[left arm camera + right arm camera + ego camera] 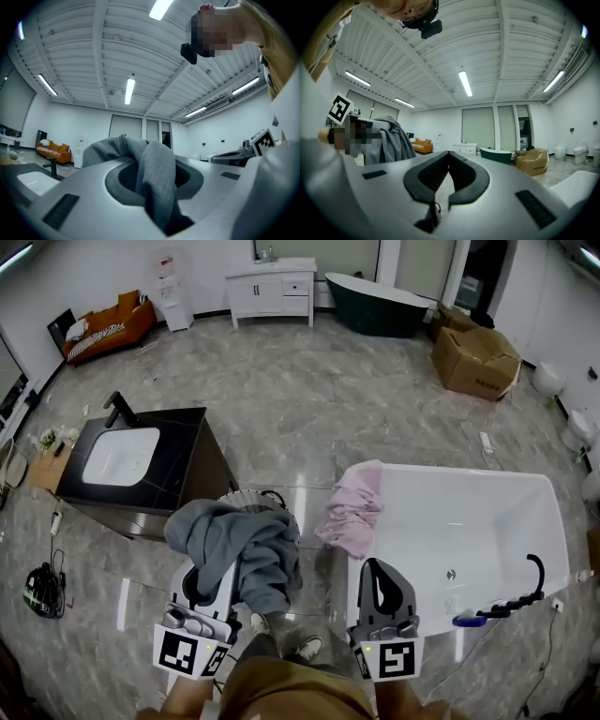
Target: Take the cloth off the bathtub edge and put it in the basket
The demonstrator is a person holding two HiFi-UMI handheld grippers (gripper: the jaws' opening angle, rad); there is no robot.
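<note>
A grey cloth (239, 545) hangs bunched from my left gripper (220, 570), which is shut on it; in the left gripper view the grey cloth (151, 173) fills the gap between the jaws. Just beyond it, a ribbed basket (269, 499) peeks out on the floor, mostly hidden by the cloth. A pink cloth (353, 512) lies draped over the left end of the white bathtub (450, 472). My right gripper (376, 566) hovers at the tub's near left corner, shut and empty; in its own view the right gripper (449, 154) has its jaw tips together.
A black sink cabinet (202, 460) stands left of the basket. A black faucet (527, 585) rises from the tub's near right rim. Farther off are a dark green tub (375, 304), cardboard boxes (473, 360), a white vanity (272, 292) and an orange sofa (108, 326).
</note>
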